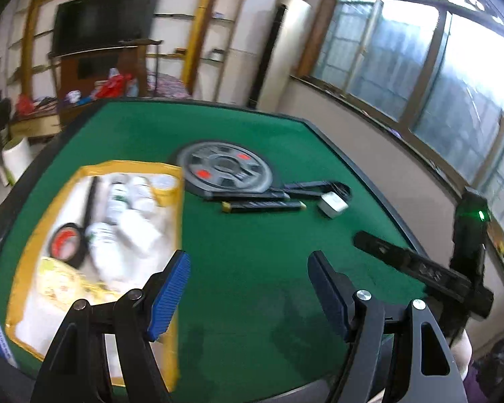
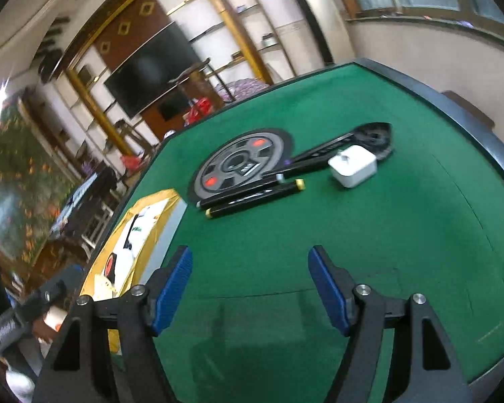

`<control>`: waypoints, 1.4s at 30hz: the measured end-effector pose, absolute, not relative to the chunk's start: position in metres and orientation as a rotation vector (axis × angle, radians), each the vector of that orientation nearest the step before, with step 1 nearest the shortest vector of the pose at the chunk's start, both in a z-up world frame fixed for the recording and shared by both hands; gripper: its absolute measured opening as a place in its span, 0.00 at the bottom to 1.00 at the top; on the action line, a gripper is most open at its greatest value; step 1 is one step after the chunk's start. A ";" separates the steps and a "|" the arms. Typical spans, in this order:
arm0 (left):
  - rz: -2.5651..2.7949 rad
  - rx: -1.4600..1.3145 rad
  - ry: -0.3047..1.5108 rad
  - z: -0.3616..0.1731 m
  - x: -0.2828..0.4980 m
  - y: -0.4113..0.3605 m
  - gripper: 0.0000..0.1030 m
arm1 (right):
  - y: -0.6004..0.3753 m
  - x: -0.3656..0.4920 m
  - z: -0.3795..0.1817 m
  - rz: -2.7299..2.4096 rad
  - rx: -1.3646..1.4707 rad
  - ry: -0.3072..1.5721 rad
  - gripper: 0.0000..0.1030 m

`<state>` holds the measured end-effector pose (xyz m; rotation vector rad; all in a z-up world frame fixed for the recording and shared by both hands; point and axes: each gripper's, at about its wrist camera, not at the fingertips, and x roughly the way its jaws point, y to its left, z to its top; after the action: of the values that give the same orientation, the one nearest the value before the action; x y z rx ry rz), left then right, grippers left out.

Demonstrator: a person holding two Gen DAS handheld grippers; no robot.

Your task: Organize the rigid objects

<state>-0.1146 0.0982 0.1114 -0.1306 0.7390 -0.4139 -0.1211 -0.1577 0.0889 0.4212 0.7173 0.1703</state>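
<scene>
beyond the green table's (image 1: pixel 245 127) far edge hang a dark television (image 1: pixel 104 21) and gold-trimmed shelves (image 1: pixel 215 16), with windows (image 1: pixel 420 77) past its right edge.

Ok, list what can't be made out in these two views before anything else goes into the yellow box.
- Yellow box contents, left wrist view: motion blur smears the white bottles; labels unreadable.
- The same box in the right wrist view: seen edge-on, its near end behind the right tool.
- Black pens: print too small.
- Round disc: its centre label is blurred.
- Left tool: empty; table edge below cut off.
</scene>
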 end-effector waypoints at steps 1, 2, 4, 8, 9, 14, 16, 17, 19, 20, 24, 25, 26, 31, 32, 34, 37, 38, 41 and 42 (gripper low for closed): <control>-0.425 -0.114 0.750 0.110 -0.117 0.089 0.74 | -0.161 -0.121 0.086 0.168 0.436 0.721 0.69; -0.432 -0.106 0.760 0.109 -0.118 0.082 0.74 | -0.165 -0.122 0.083 0.169 0.451 0.723 0.69; -0.445 -0.092 0.779 0.108 -0.123 0.068 0.74 | -0.167 -0.121 0.082 0.177 0.461 0.723 0.69; -0.430 -0.045 0.785 0.110 -0.134 0.045 0.74 | -0.173 -0.126 0.087 0.170 0.461 0.683 0.69; -0.418 -0.026 0.782 0.111 -0.138 0.039 0.74 | -0.175 -0.127 0.088 0.165 0.462 0.674 0.69; -0.348 0.064 0.722 0.113 -0.151 0.022 0.78 | -0.185 -0.127 0.077 0.154 0.493 0.673 0.72; -0.323 0.085 0.708 0.112 -0.153 0.019 0.78 | -0.188 -0.125 0.070 0.140 0.507 0.693 0.73; -0.313 0.095 0.707 0.111 -0.153 0.017 0.78 | -0.190 -0.124 0.065 0.136 0.517 0.702 0.73; -0.298 0.117 0.715 0.107 -0.152 0.015 0.78 | -0.193 -0.125 0.060 0.125 0.526 0.704 0.73; -0.282 0.130 0.717 0.105 -0.153 0.015 0.78 | -0.195 -0.126 0.058 0.118 0.527 0.702 0.73; -0.229 0.180 0.720 0.096 -0.150 0.014 0.78 | -0.200 -0.126 0.053 0.091 0.528 0.691 0.73; -0.219 0.186 0.721 0.095 -0.149 0.014 0.78 | -0.201 -0.125 0.052 0.088 0.532 0.692 0.73; -0.207 0.191 0.719 0.095 -0.148 0.015 0.78 | -0.201 -0.124 0.051 0.089 0.535 0.692 0.73; -0.171 0.211 0.719 0.089 -0.146 0.019 0.78 | -0.202 -0.125 0.049 0.078 0.540 0.676 0.73; -0.176 0.206 0.730 0.087 -0.144 0.021 0.78 | -0.202 -0.126 0.050 0.078 0.538 0.672 0.73; -0.193 0.191 0.741 0.086 -0.144 0.023 0.78 | -0.201 -0.129 0.050 0.077 0.532 0.662 0.73; -0.236 0.149 0.730 0.083 -0.143 0.029 0.79 | -0.197 -0.127 0.051 0.061 0.511 0.668 0.73; -0.244 0.139 0.734 0.081 -0.142 0.029 0.79 | -0.195 -0.126 0.051 0.060 0.499 0.679 0.73; -0.264 0.129 0.747 0.080 -0.140 0.028 0.79 | -0.190 -0.125 0.051 0.045 0.466 0.682 0.73; -0.263 0.135 0.736 0.083 -0.142 0.028 0.79 | -0.189 -0.126 0.052 0.042 0.458 0.679 0.73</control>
<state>-0.1423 0.0282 0.0828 0.1350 0.7357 -0.2632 -0.1255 -0.1886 0.0519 0.4578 0.6792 0.0424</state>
